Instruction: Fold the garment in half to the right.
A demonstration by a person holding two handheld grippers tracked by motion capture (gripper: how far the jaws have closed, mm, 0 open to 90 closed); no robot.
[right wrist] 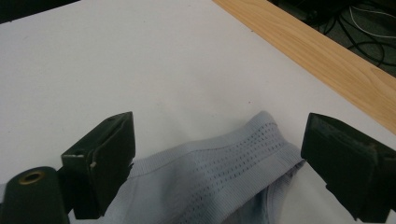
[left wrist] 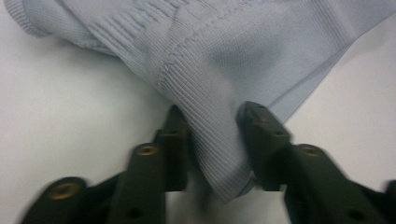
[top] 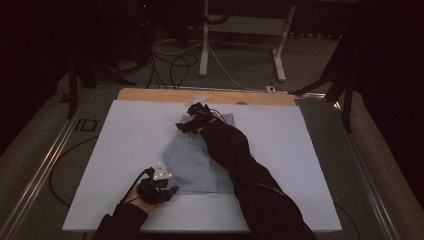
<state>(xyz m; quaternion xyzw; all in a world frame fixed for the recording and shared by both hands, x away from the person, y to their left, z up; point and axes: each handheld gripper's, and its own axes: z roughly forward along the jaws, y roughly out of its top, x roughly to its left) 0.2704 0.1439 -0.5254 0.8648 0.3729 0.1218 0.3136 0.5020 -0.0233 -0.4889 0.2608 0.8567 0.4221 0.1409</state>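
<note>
A light blue-grey knitted garment [top: 195, 165] lies crumpled in the middle of the white board [top: 125, 150]. My left gripper [top: 170, 190] is at the garment's near left corner. In the left gripper view its jaws [left wrist: 215, 116] pinch a raised fold of the garment [left wrist: 224, 56] at the hem. My right gripper [top: 184, 126] is at the garment's far end, with a dark-sleeved arm lying across the cloth. In the right gripper view that gripper [right wrist: 219, 133] stands wide open, and a ribbed edge of the garment [right wrist: 219, 172] lies between and below its jaws, untouched.
A wooden table edge [top: 150, 94] runs along the far side of the board, also seen in the right gripper view [right wrist: 327, 60]. A small white object [top: 199, 98] lies on it. Desk legs [top: 204, 45] and cables cross the floor beyond.
</note>
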